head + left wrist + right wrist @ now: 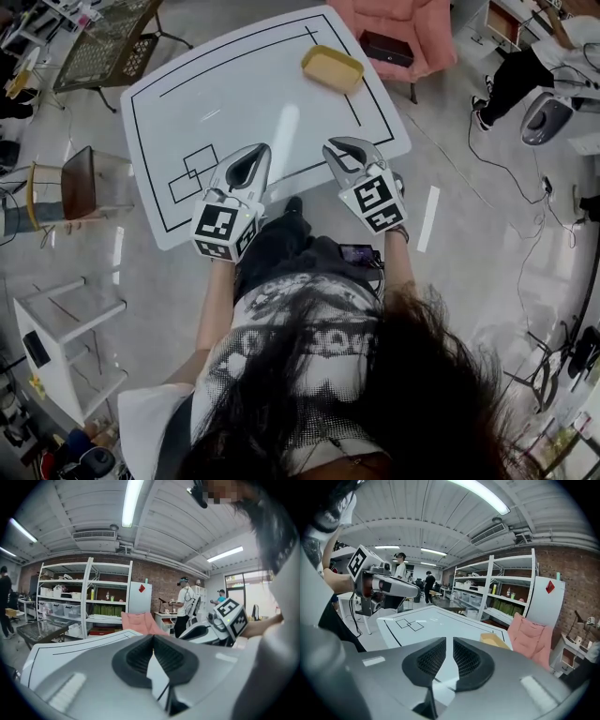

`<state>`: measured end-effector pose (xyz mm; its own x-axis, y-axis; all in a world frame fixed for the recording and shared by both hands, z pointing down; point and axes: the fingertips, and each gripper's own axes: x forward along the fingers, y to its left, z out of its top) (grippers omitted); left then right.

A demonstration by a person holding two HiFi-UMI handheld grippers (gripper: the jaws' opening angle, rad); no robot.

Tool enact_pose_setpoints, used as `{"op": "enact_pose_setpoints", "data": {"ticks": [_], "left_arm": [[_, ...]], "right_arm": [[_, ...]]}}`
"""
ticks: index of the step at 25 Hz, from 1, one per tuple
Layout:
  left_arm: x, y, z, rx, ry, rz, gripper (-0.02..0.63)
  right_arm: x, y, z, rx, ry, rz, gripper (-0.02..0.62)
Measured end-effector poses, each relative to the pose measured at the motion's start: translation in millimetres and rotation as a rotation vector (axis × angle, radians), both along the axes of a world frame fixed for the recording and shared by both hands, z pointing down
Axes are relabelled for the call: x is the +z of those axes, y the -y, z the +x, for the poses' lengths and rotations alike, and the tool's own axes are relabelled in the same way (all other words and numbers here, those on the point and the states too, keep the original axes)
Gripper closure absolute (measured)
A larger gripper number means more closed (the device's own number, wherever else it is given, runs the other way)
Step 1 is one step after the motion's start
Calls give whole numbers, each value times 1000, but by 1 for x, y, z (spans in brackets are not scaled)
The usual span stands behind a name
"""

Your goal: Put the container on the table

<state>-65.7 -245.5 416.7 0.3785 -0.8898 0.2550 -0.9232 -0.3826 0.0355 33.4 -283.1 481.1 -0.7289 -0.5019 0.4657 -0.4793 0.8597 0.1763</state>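
Container (332,67): yellow, shallow, open-topped. Rests on the white counter (244,94) close to its far right corner in the head view, lying across the black outline printed there, well apart from both claws. Right claw (335,143): held over the counter's near edge, aimed up the counter toward the yellow rim, pads a narrow slit apart with nothing between them. Left claw (261,150): just beside the right one, also over the near edge, pad tips closed together and empty. Two overlapping squares (192,173) drawn in black toward the counter's left side. Pink armchair (394,28) just past the far edge, with a black box (386,47) lying on its seat. White shelving (506,597) against a brick wall behind, seen in the right gripper view.
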Motion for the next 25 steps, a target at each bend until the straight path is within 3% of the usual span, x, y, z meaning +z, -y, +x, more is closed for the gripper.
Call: {"op": "enact_pose_setpoints", "data": {"ticks": [12,25], "left_arm": [[11,-90,19,-47,16,-36,606],[2,-113,0,-95,10,-20,606]], "right_arm": [[-5,-83,8,-35,70,7,574],[-17,-112,-15,-90,80,19,589]]}}
